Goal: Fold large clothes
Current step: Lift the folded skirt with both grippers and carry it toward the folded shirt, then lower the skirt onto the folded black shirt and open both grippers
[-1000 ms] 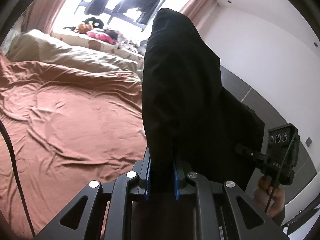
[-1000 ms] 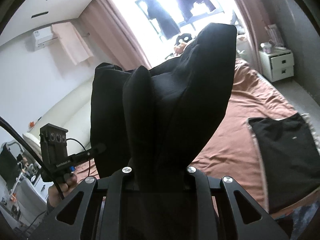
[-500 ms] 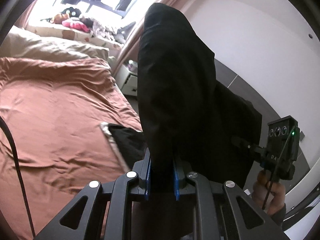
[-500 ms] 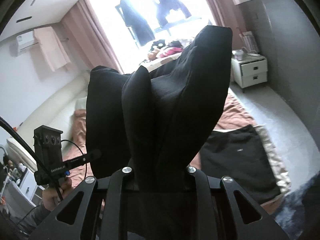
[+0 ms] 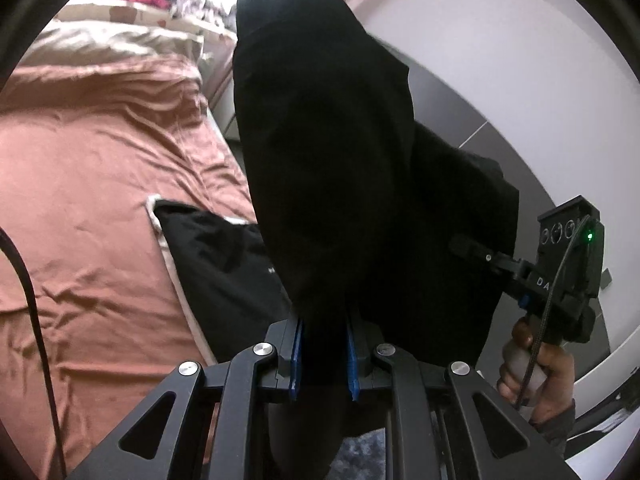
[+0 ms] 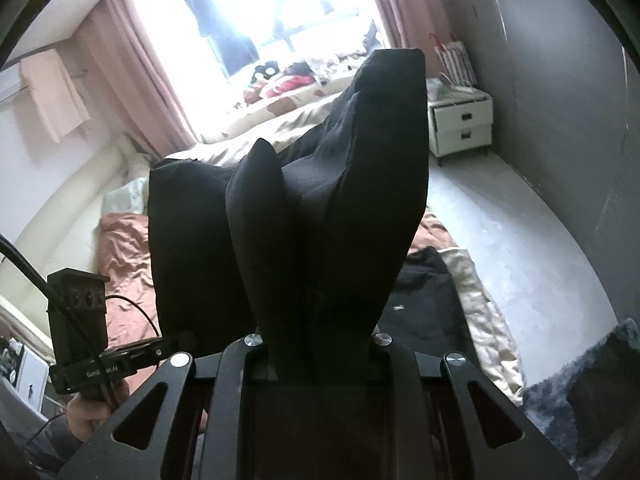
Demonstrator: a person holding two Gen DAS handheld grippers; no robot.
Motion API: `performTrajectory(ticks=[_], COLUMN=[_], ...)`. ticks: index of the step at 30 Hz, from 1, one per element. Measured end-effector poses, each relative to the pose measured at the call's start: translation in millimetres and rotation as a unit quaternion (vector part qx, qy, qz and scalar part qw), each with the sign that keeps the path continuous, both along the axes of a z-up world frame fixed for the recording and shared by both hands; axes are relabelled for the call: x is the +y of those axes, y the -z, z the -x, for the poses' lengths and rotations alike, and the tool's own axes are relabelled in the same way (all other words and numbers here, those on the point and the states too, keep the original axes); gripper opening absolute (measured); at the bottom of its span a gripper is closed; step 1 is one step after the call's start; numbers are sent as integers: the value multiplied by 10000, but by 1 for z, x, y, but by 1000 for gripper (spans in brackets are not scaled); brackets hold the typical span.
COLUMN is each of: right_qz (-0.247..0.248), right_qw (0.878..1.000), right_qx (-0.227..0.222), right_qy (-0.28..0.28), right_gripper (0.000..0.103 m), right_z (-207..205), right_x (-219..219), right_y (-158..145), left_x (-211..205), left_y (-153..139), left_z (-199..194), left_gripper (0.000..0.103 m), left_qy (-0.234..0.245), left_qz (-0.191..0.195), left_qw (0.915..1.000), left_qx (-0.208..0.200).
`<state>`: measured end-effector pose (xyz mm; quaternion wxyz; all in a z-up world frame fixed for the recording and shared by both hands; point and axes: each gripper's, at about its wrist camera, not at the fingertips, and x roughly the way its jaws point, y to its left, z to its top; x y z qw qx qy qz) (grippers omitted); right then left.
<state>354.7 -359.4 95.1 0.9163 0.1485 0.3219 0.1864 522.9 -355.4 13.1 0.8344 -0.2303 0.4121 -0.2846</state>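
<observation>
Both grippers are gripping the black garment (image 5: 328, 168), the left gripper (image 5: 323, 356) and right gripper (image 6: 316, 364) with jaws nearly closed on bunched cloth. The folded black pile (image 5: 216, 256) on the bed (image 5: 92, 168) has been sliding in beneath the left jaws, suggesting the carried garment is heading there for stacking.

Daylight only, from far window (image 6: 256, 28), blown out to white glare in right wrist view. Black garment (image 6: 320, 200) backlit, near-silhouette, folds barely readable. Left wrist view dimmer, softly blurred; brown bedsheet (image 5: 100, 180) evenly lit, faint crease shadows. Fisheye bends walls, dark vignette rings both frames. Near gripper frames dark, slightly soft.
</observation>
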Motion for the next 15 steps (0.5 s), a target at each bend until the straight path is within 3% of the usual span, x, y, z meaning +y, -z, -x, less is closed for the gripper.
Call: performTrajectory(ticks=[9, 14, 15], right_qz=[-52, -12, -3], right_qw=[9969, 9855, 9840], right_qx=[724, 1341, 1376], right_qy=[292, 1044, 1137], right_gripper=[17, 39, 51], right_z=[-62, -95, -97], right_x=[22, 26, 29], right_y=[31, 49, 50], left_x=[-19, -22, -21], left_y=[52, 85, 92], left_z=[-58, -93, -98], left_gripper=[19, 22, 26], left_qy=[-4, 16, -9], left_qz=[-248, -461, -494], left_qw=[9984, 9950, 9940], left_qx=[512, 883, 973])
